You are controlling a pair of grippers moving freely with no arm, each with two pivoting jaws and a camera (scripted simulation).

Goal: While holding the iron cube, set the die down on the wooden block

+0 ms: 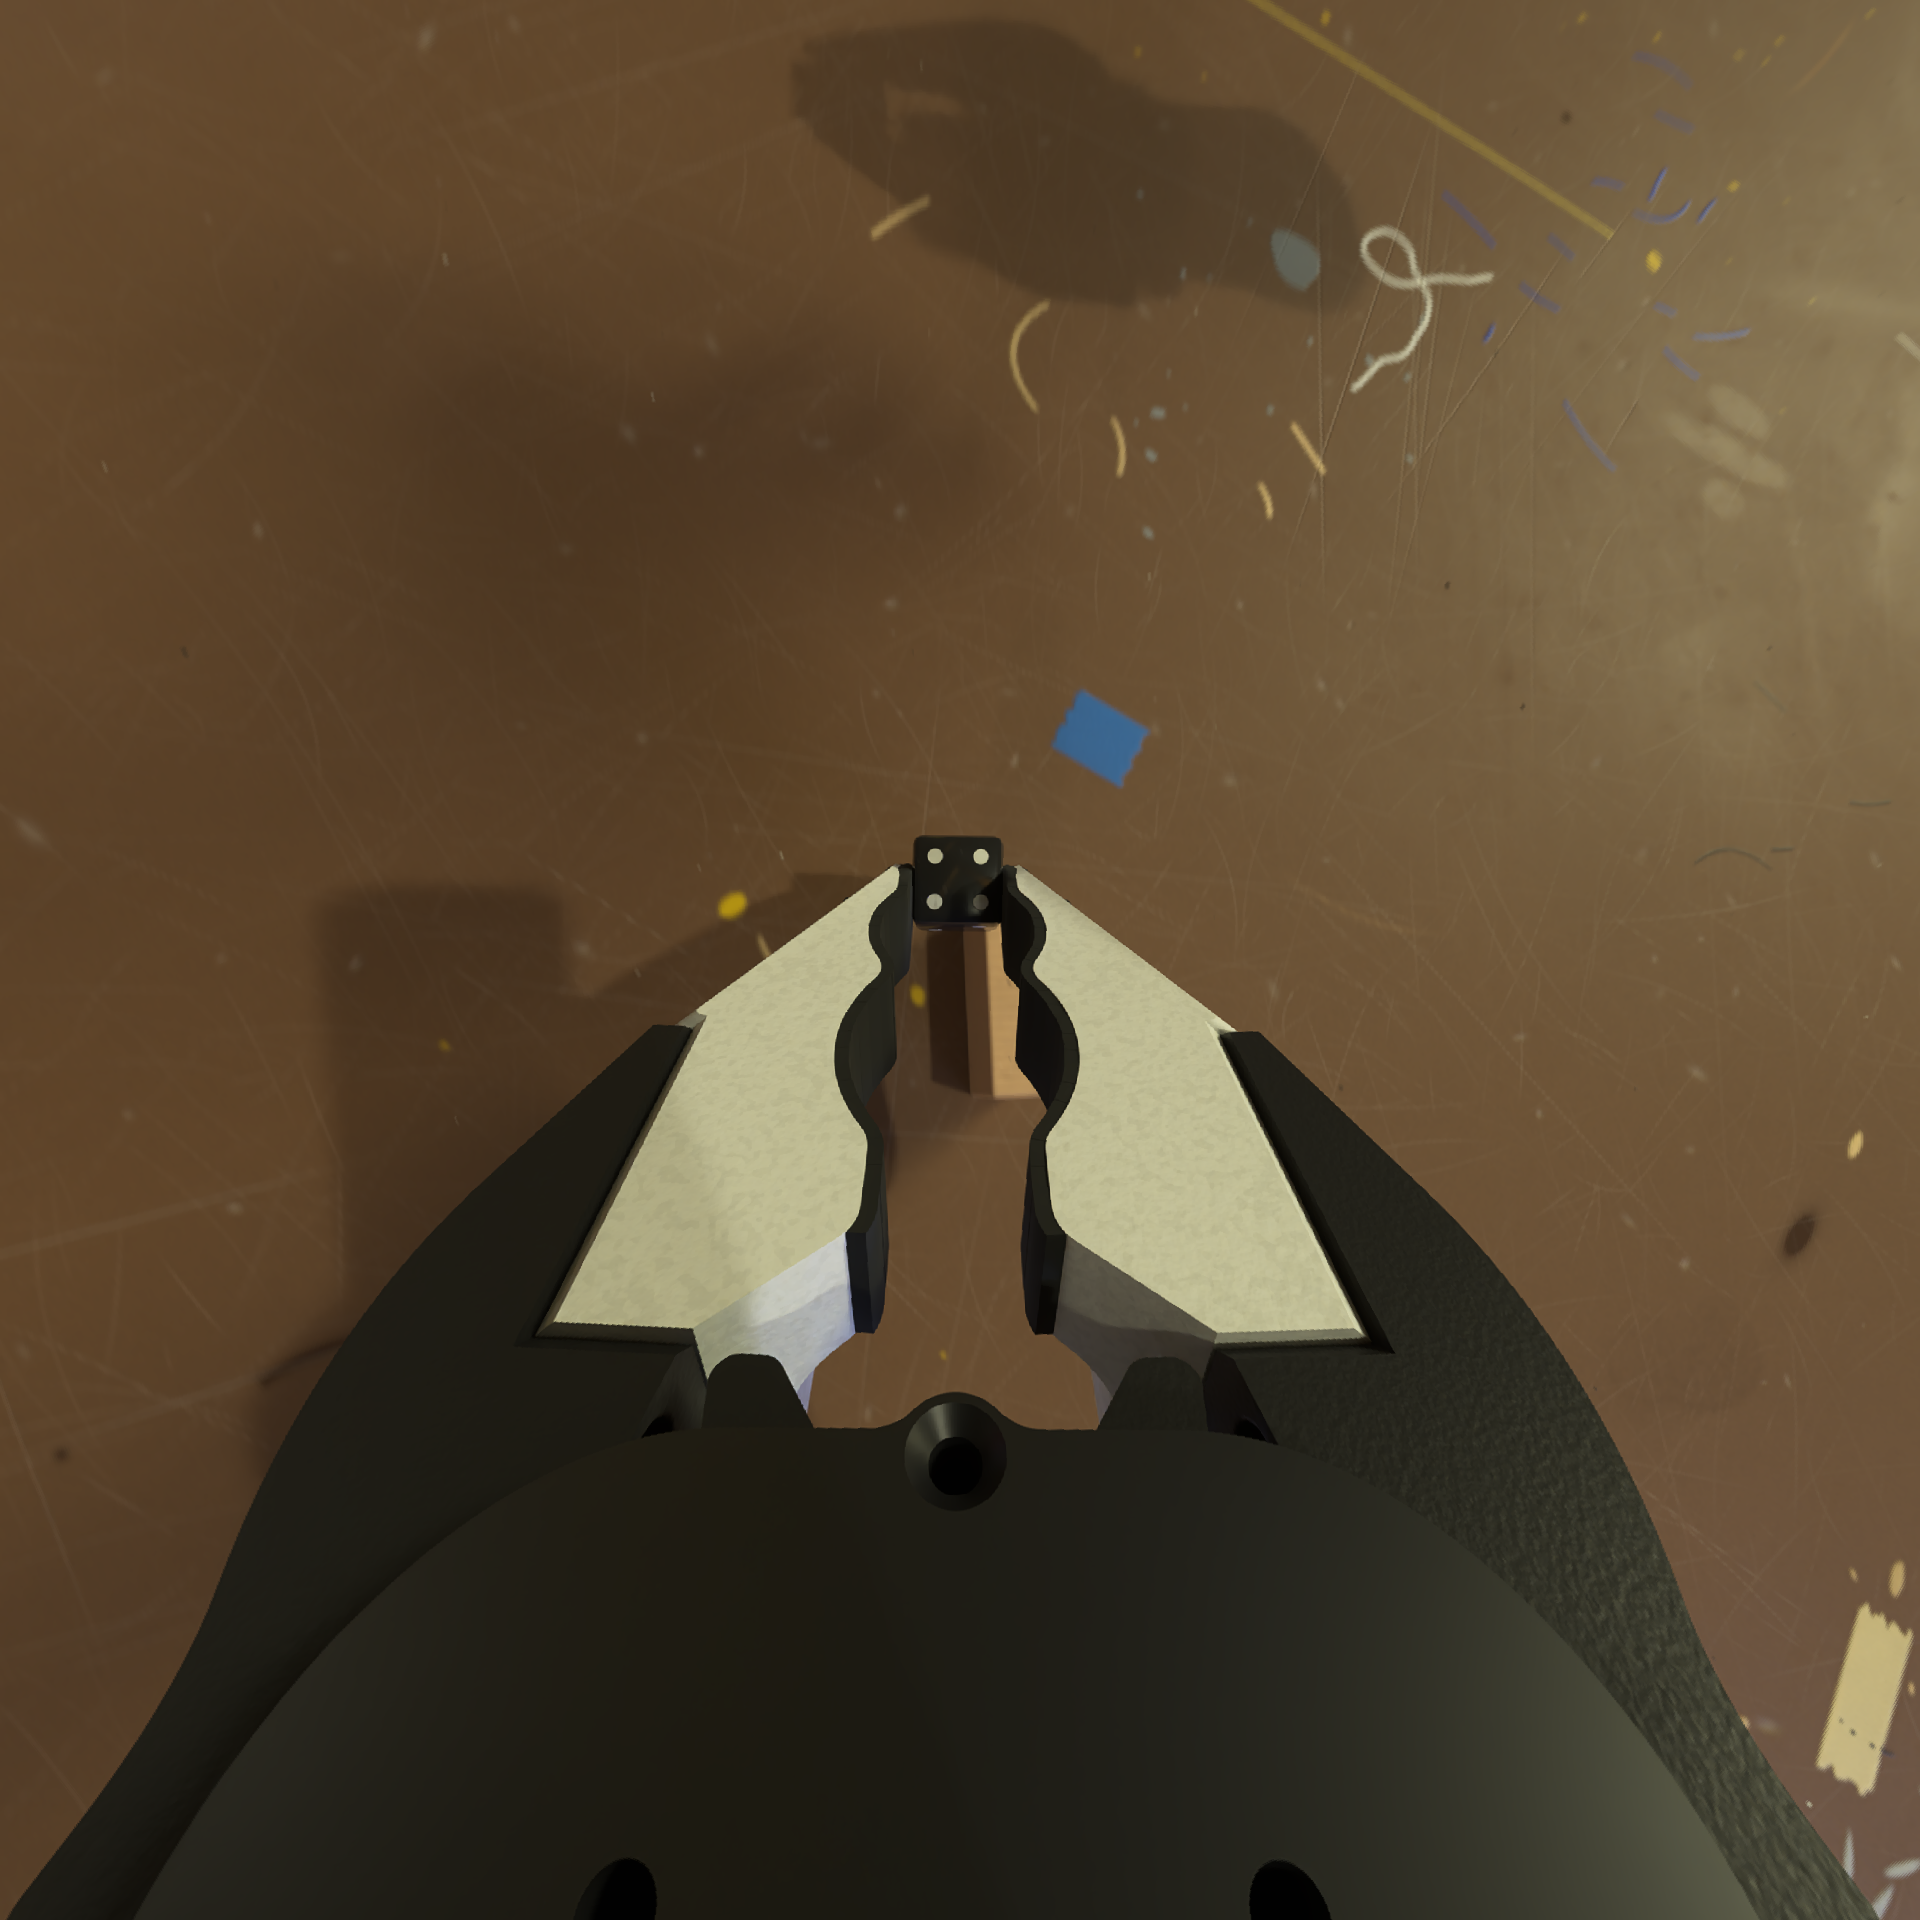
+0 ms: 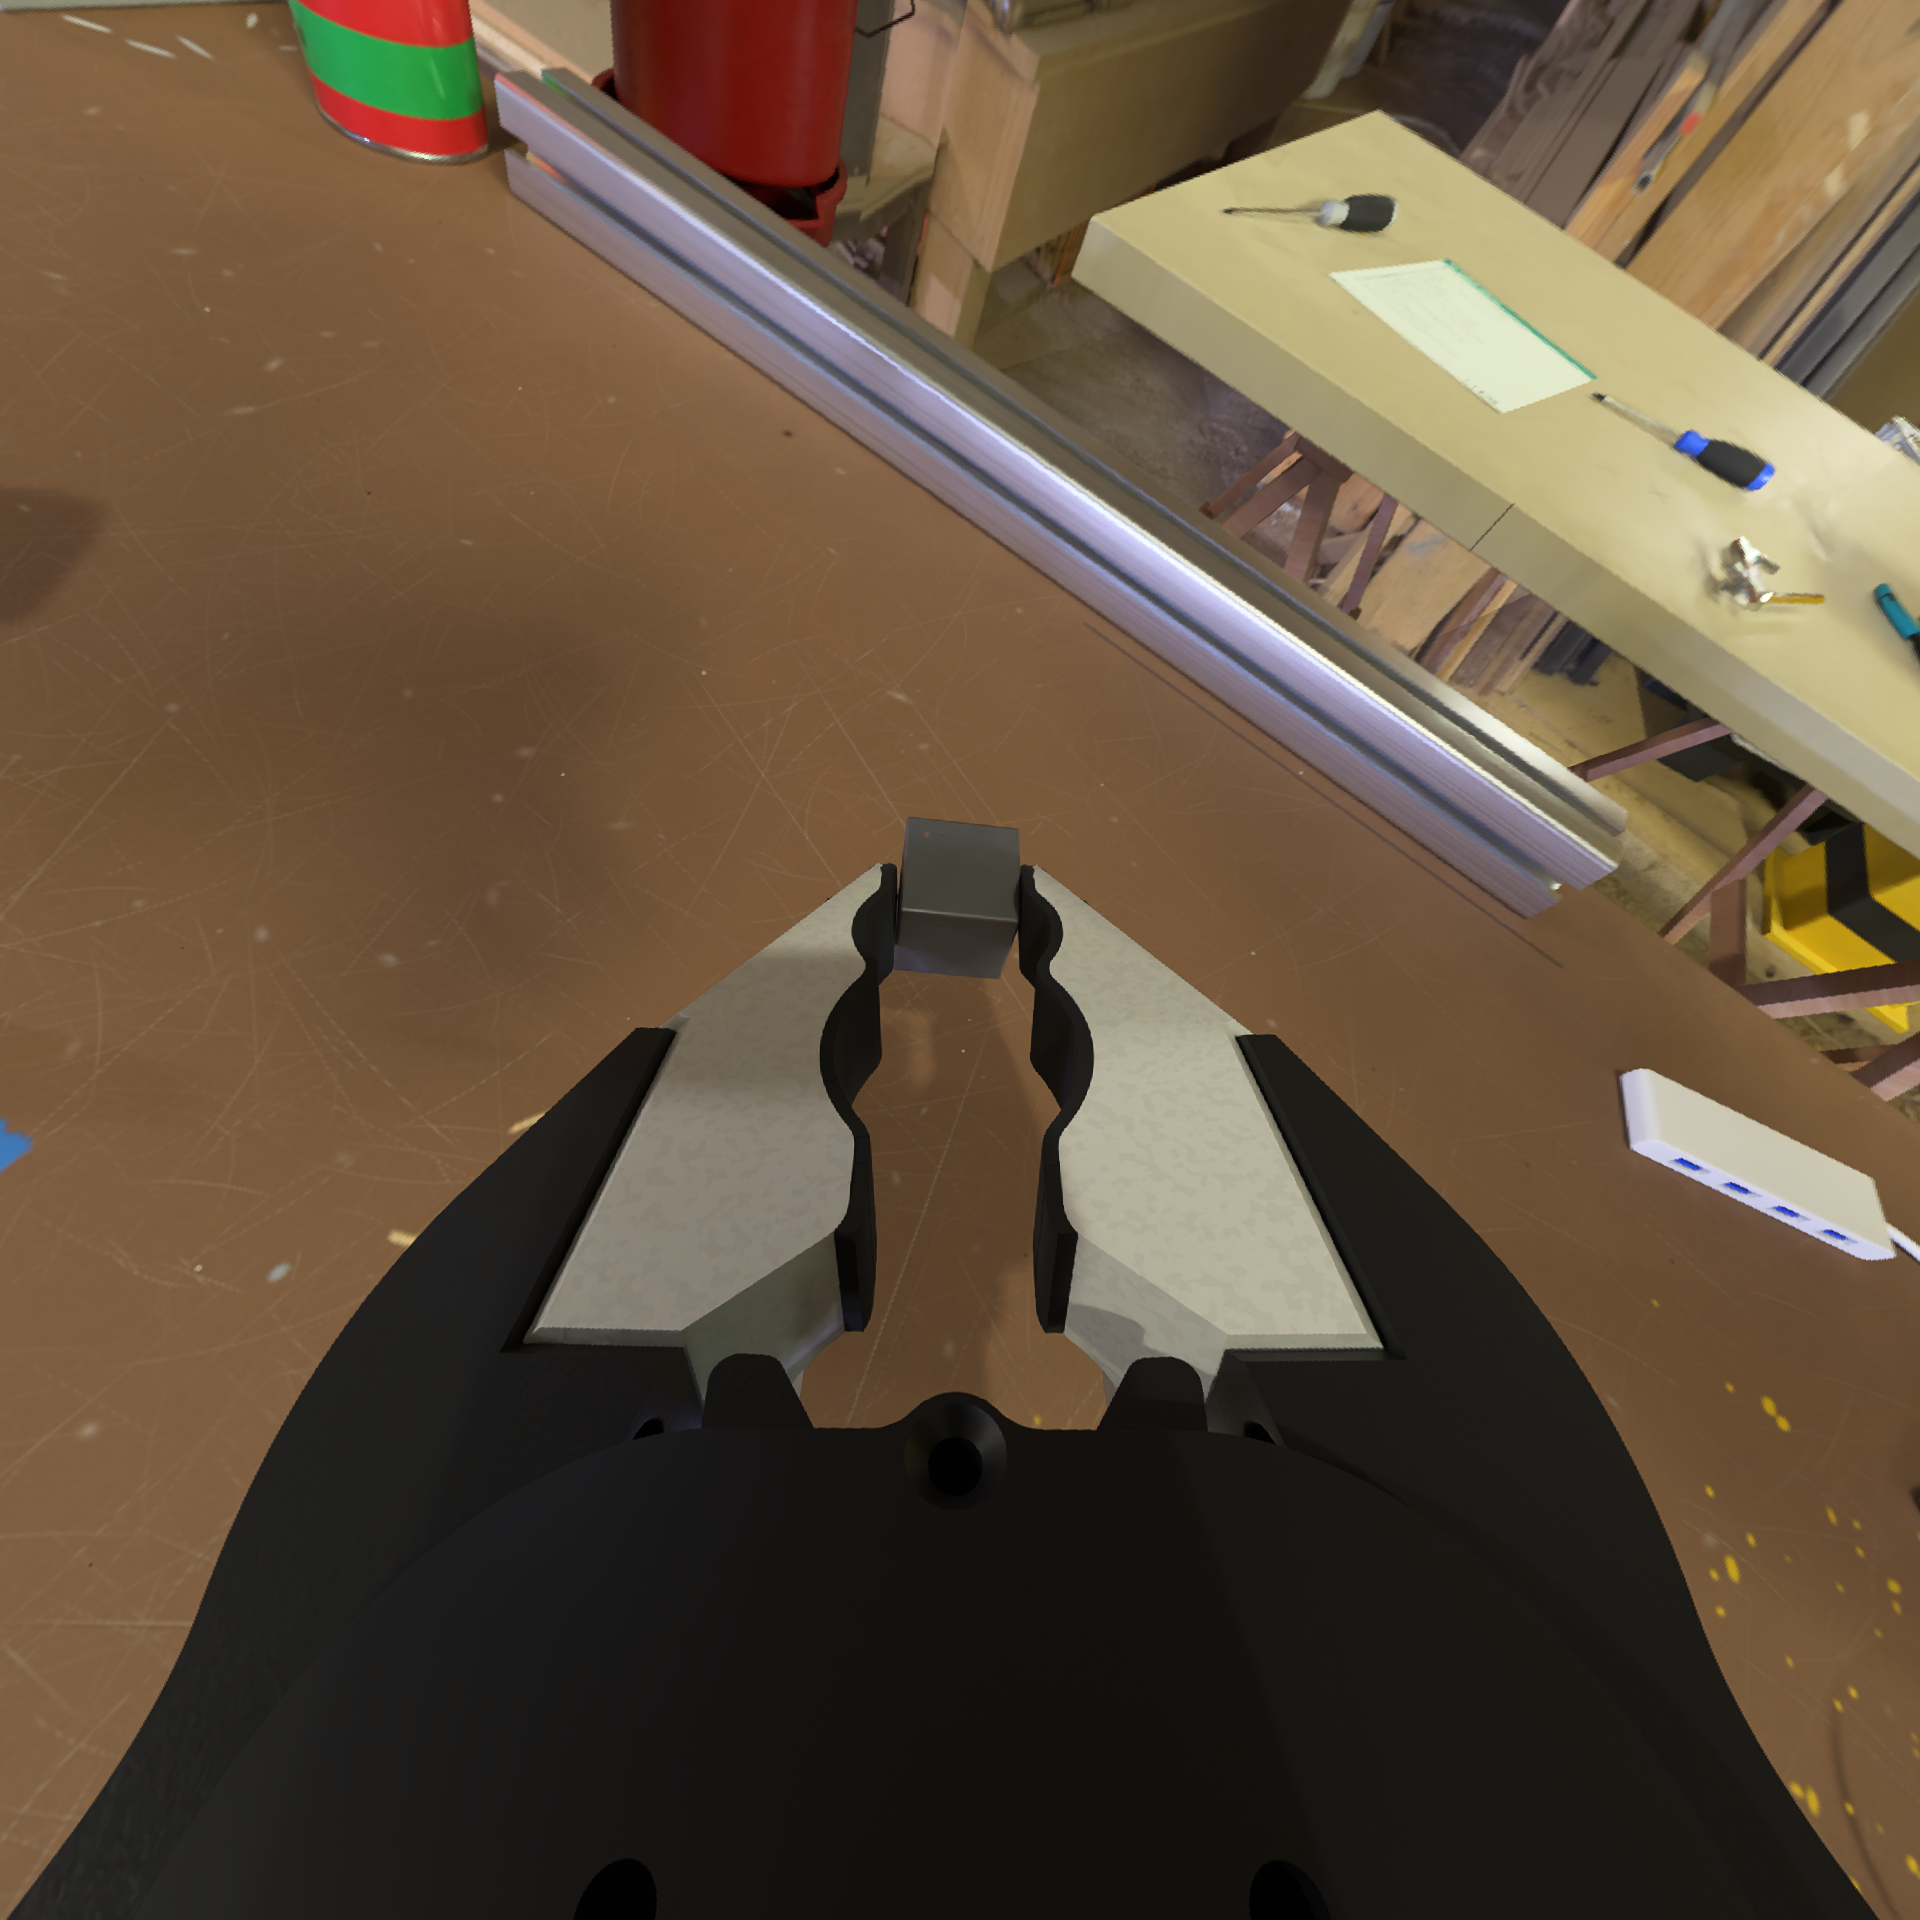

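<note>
In the left wrist view my left gripper is shut on a small black die with pale pips, held at the fingertips above the brown table. The wooden block stands on the table below, seen through the gap between the fingers, mostly hidden by them. In the right wrist view my right gripper is shut on a grey iron cube, held at the fingertips above the table. Neither gripper shows in the other's view.
A blue scrap and a white string lie on the table beyond the die. An aluminium rail runs along the table's edge, with a red-and-green can and a red container beyond. A white hub lies at right.
</note>
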